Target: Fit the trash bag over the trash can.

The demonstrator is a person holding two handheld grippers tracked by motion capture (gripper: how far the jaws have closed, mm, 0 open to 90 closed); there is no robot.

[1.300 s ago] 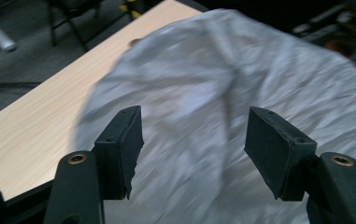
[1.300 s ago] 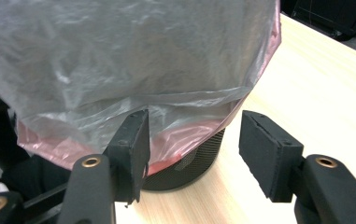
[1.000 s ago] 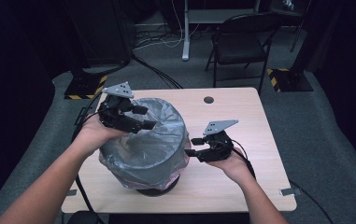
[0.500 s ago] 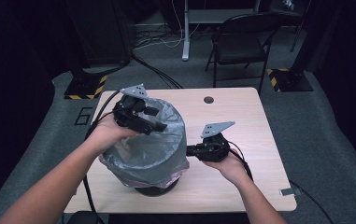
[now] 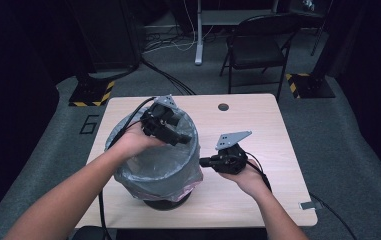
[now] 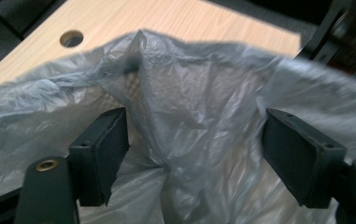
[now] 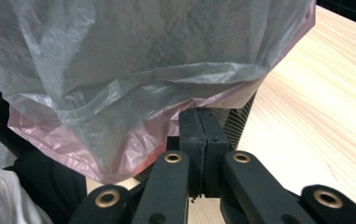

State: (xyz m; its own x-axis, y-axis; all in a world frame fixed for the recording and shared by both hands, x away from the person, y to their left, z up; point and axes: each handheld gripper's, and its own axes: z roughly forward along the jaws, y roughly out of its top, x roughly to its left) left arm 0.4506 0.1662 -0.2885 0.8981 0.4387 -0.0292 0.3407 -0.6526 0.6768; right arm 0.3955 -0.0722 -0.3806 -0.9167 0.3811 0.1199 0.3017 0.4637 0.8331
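Near the table's (image 5: 258, 125) front-left corner: a bin (image 5: 160, 202) stands, lined with a grey bag (image 5: 163, 167) over a pink one (image 7: 73, 149).
Step in hand: judged as seating the bag over the rim.
Left gripper (image 5: 178, 137): over the bin's mouth, jaws wide, loose film (image 6: 185, 116) between them, not pinched.
Right gripper (image 5: 204, 161): at the bin's right side, jaws pressed together; whether they pinch the bag's hem, I cannot tell.
Doing it well: close the left on 1 fold near the rim, pull outward and down gently, right steadying the side.
Risk: thin film may tear if tugged.
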